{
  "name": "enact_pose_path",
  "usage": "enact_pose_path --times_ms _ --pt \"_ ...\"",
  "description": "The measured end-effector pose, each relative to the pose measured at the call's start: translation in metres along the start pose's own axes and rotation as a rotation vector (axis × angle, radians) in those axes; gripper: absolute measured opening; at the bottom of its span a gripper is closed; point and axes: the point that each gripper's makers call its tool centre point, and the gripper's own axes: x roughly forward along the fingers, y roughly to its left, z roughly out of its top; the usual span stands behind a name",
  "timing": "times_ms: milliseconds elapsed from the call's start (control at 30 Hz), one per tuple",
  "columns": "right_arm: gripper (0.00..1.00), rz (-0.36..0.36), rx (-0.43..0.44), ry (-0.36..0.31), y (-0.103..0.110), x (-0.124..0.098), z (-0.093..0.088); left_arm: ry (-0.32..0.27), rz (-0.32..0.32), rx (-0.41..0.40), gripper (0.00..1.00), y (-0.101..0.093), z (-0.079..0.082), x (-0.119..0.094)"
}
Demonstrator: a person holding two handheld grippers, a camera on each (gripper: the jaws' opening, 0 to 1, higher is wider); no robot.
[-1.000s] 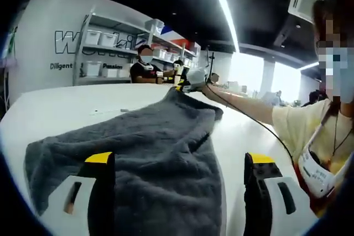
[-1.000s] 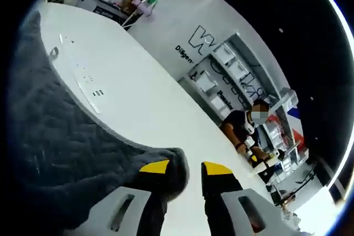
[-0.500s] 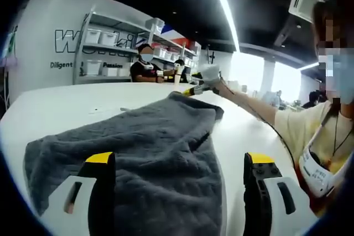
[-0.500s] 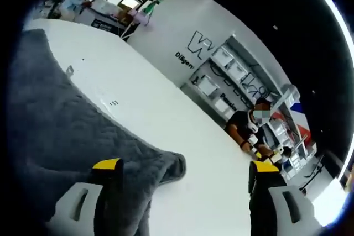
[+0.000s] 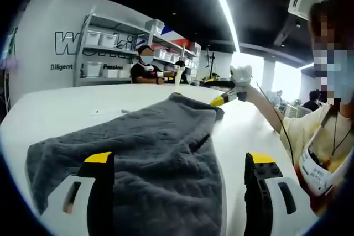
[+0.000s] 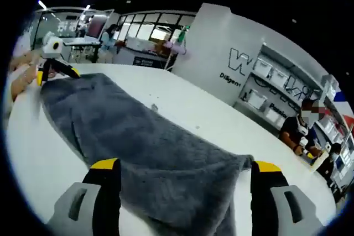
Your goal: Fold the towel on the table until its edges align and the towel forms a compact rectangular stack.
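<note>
Left gripper view: taken low over bench (image 5: 61, 109), close to near end of towel (image 5: 149, 147), facing along its length toward shelving (image 5: 110, 48) on far wall. Own fingers (image 5: 99, 192) seen wide apart at bottom edge; right gripper (image 5: 224, 99) seen beyond far towel end.

Right gripper view: taken low at opposite towel (image 6: 144, 153) end, rolled, facing back along it. Left gripper (image 6: 55, 70) seen at upper left.

Shared by both: towel, bench top, lettered wall, shelving.
</note>
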Motion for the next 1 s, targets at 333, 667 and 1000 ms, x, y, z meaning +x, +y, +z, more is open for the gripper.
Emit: enact_pose_path --times_ms 333,667,1000 --pt "0.99 0.442 0.194 -0.069 0.140 -0.033 -0.010 -0.010 0.004 -0.003 0.99 0.000 0.002 0.000" --pt "0.73 0.521 0.251 0.010 0.160 -0.019 -0.028 -0.002 -0.001 -0.007 0.99 0.000 0.000 0.000" --pt "0.65 0.457 0.160 0.008 0.133 0.003 -0.029 0.004 -0.004 -0.012 0.99 0.000 -0.001 0.000"
